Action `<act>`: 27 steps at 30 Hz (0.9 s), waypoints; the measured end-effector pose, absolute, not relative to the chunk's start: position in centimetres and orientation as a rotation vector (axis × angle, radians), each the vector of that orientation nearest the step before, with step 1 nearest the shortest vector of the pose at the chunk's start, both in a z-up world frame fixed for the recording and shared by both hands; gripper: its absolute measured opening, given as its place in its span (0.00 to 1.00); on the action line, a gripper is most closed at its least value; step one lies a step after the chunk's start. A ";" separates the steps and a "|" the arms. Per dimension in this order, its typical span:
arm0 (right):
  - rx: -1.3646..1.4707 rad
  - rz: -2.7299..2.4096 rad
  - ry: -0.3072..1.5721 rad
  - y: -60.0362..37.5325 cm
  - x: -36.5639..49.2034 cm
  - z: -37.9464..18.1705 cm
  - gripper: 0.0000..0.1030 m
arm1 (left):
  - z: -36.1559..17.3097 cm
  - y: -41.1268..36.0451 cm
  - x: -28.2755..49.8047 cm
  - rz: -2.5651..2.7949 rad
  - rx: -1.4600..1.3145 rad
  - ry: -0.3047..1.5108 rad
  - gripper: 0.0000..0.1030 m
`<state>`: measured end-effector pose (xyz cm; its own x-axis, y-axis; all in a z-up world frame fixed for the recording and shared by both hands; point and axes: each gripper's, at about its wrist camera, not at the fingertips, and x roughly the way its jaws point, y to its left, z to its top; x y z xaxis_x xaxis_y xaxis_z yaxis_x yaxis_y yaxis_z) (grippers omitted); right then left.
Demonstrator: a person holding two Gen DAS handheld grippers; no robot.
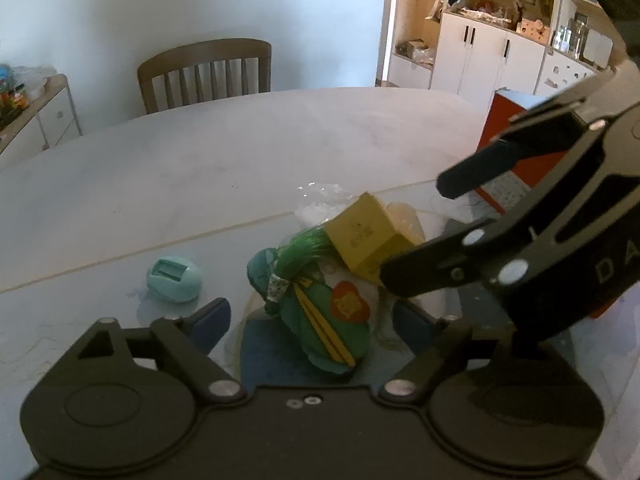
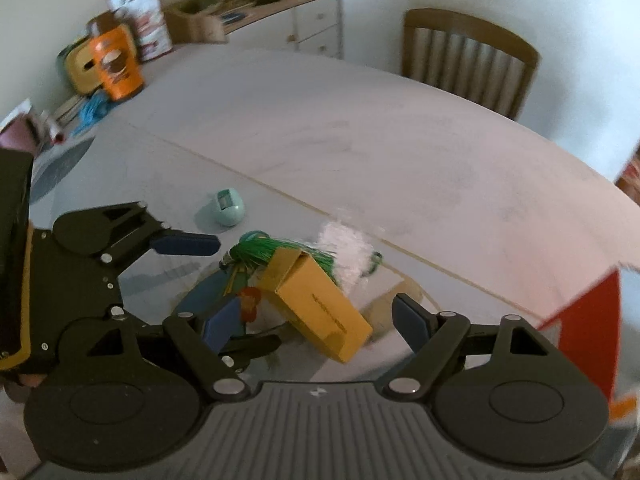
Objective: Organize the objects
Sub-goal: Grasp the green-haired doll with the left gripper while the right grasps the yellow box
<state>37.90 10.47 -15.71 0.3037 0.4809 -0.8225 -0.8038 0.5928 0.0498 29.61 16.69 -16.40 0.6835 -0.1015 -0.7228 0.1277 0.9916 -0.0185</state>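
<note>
Item: yellow box, small carton, lying tilted on a loose heap near the table's near edge, one end propped on a green pouch with a green tassel, crinkled clear plastic behind it. Right hand-held gripper: fingers apart, straddling the box without touching it, one pad well clear on the far side, the other low beside the pouch. Left hand-held gripper: likewise apart, framing the pouch, no contact visible. Step judged in hand: taking the box off the heap. Handling note: the right fingers should close across the box's narrow faces, square to them, since a tilted carton is likely to twist out of a skewed pinch; a light grip should do, as thin card dents. The left should wait clear, as the two tools stand close together. Nearby: teal egg-shaped case, apart on the table; red box at the right, its role as a destination unconfirmed; chair beyond.
</note>
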 end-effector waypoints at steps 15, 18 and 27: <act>-0.462 0.970 0.927 11.7 38.6 -16.9 0.50 | -16.9 16.9 30.1 -0.143 -0.006 0.822 0.63; -0.468 0.967 0.912 11.6 38.4 -16.8 0.42 | -16.8 16.9 30.1 -0.140 -0.009 0.824 0.59; -0.441 0.927 0.854 10.9 37.3 -16.0 0.28 | -16.3 17.3 29.8 -0.124 -0.024 0.824 0.56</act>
<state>37.35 10.88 -15.98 0.3168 0.5136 -0.7974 -0.8371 0.5467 0.0196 29.83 17.26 -16.35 0.6722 -0.1198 -0.7306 0.1011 0.9924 -0.0697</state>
